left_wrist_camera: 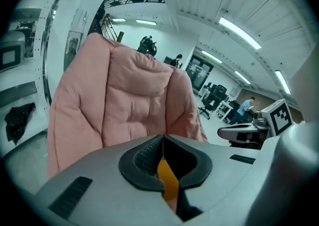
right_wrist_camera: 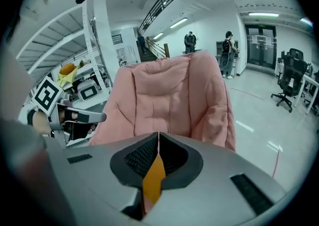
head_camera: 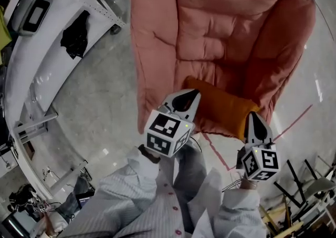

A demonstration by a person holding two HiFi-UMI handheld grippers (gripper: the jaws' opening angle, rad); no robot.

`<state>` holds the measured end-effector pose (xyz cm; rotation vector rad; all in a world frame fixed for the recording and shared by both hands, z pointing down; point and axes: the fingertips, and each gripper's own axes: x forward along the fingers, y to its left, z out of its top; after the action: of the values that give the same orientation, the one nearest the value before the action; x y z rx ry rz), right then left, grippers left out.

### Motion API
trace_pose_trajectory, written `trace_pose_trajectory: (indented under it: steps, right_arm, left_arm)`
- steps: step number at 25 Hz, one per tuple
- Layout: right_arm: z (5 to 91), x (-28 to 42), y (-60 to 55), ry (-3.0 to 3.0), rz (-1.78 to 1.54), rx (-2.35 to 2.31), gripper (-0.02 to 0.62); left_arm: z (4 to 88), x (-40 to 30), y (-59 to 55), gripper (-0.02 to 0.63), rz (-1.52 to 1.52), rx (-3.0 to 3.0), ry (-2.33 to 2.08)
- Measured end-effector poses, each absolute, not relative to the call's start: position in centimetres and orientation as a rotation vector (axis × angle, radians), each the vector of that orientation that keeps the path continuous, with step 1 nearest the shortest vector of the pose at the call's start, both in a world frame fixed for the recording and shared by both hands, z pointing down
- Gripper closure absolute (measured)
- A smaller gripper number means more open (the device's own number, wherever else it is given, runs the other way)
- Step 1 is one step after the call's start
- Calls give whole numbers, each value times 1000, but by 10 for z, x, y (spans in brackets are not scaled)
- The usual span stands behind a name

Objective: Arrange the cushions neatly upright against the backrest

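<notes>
An orange cushion (head_camera: pixel 220 106) sits at the front of a big pink padded chair (head_camera: pixel 210 21), stretched between my two grippers. My left gripper (head_camera: pixel 191 93) is shut on its left end, and a strip of the orange fabric (left_wrist_camera: pixel 168 180) shows between the closed jaws (left_wrist_camera: pixel 162 137). My right gripper (head_camera: pixel 254 115) is shut on the right end, with orange fabric (right_wrist_camera: pixel 153 177) likewise caught in its jaws (right_wrist_camera: pixel 158 135). Both gripper views face the chair's backrest (left_wrist_camera: pixel 129 100) (right_wrist_camera: pixel 169 95); the rest of the cushion is hidden below the gripper bodies.
White shelving (head_camera: pixel 31 48) curves along the left, with a black item (head_camera: pixel 76 34) lying on it. A red line (head_camera: pixel 294 121) crosses the polished floor at the right, and metal frames (head_camera: pixel 299 189) stand at the bottom right. People (right_wrist_camera: pixel 229 53) and office chairs (right_wrist_camera: pixel 289 78) are far behind.
</notes>
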<state>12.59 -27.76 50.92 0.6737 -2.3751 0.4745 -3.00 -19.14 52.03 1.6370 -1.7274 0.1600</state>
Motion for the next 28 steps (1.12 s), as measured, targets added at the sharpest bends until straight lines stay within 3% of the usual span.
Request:
trace_pose_trajectory:
  steps: [13,18,23,25,28]
  right_arm:
    - [595,140,-284,-2253,545,773,580]
    - [614,152,-291,-2216,539,809,580]
    - [617,164,-302,-2213,550,900,577]
    - [621,171,-303,-2190,559,924,508]
    - [625,180,-304,-2162,566,963,457]
  left_arm:
    - [634,-43,-180,588,200,1507,-1649]
    - [676,-38,-181,517,225,1472,-1611]
    - [711,-32,-180,406,254,1443,-1536]
    - [721,-32,-179,379,259,1427,-1519]
    - [733,-33,-177,337,291,1419,-1507]
